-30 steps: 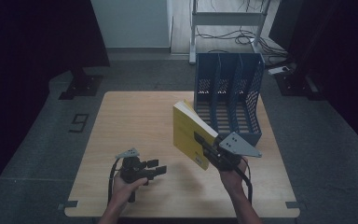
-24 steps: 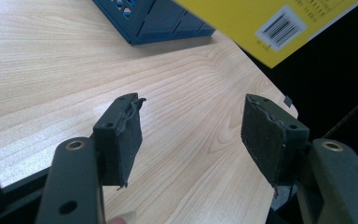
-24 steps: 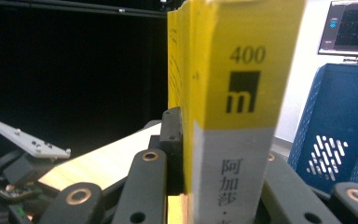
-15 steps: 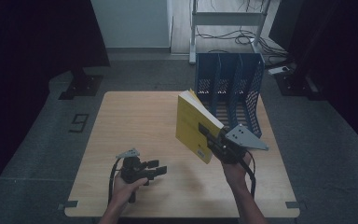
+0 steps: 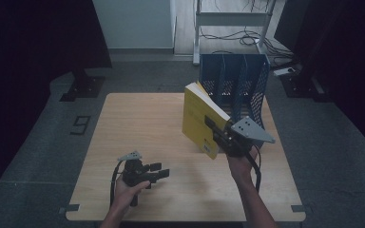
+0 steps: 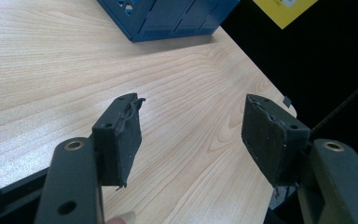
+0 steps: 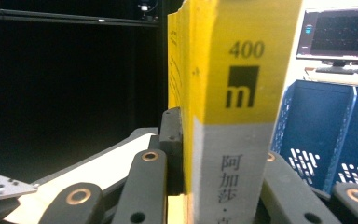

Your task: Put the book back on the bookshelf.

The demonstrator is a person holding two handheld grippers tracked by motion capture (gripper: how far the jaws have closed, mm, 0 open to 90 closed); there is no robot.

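A thick yellow book [image 5: 200, 118] hangs tilted above the right half of the wooden table [image 5: 138, 128], just in front of the blue file rack [image 5: 235, 85]. My right gripper [image 5: 218, 133] is shut on the book's spine end. In the right gripper view the yellow and grey spine [image 7: 235, 116] stands upright between the jaws, with the blue rack [image 7: 317, 140] behind it at the right. My left gripper [image 5: 159, 172] rests low over the table's near left part, open, with nothing between its pads [image 6: 123, 137].
The blue rack stands at the table's far right edge, with several upright slots open toward the front. Its corner [image 6: 168, 18] is at the top of the left gripper view, and the table's right edge [image 6: 261, 84] runs behind the jaws. A shelf frame [image 5: 233, 19] stands on the floor beyond.
My right gripper has lifted the yellow book and carried it a little farther from the near edge, toward the rack. The left gripper has stayed where it was.
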